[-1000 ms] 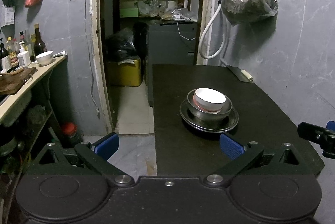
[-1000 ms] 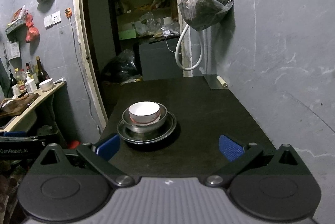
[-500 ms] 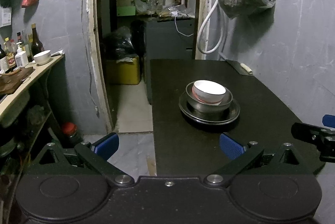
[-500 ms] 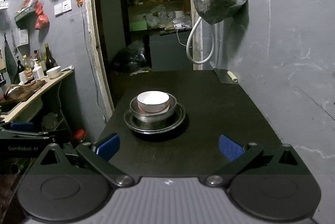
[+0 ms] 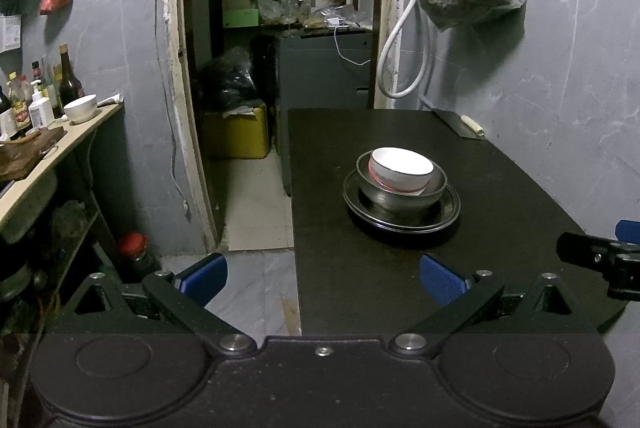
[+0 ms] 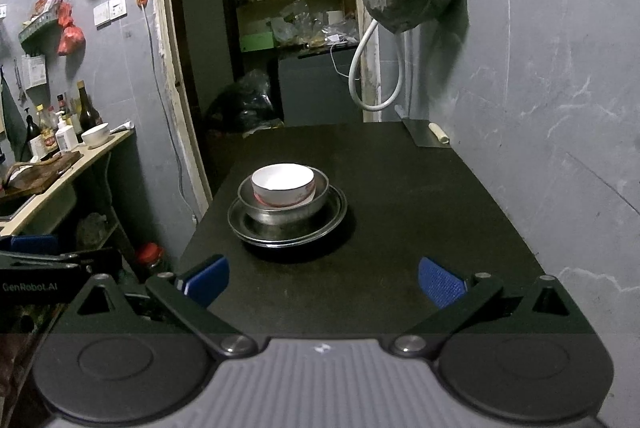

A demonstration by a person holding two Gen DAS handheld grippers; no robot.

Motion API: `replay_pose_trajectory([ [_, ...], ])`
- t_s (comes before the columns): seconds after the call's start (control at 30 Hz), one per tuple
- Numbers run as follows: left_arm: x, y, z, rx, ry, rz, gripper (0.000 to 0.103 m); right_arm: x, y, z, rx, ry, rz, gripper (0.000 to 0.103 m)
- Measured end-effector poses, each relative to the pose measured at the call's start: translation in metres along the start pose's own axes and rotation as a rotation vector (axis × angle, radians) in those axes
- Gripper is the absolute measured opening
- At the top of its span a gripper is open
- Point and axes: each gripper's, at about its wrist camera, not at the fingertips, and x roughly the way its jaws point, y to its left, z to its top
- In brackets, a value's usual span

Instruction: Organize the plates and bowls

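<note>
**Stack nested on tabletop, both grippers drawn back**

Compared w/ a second earlier, the stack was seen slightly farther off and the view in both wrist cams had shifted a little; nothing in the stack itself was altered. This was judged as a pull-back after nesting, i.e. the task prob. at or near its end.

The white bowl (image 5: 401,170) was seated inside the metal bowl (image 5: 402,188), which in turn was set on the metal plate (image 5: 401,213), all upright, approx. mid-tabletop (image 5: 360,288). No contents were seen in the white bowl.

The left gripper (image 5: 322,278) was held w/ jaws spread wide, nothing between them, near the tabletop's front-left edge. The right gripper (image 6: 324,280) was likewise held w/ jaws apart and empty, well short of the stack. Another white bowl (image 6: 96,134) was noted on the side counter (image 6: 60,180), apart from the stack.
</note>
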Motion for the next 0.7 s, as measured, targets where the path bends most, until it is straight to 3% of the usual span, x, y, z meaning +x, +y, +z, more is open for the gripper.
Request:
replay_pose_trajectory([
  [0.7, 0.0027, 0.0017, -0.0012, -0.002, 0.007, 0.01, 0.102, 0.0064, -0.0025, 0.0001, 0.0, 0.018, -0.001, 0.103],
])
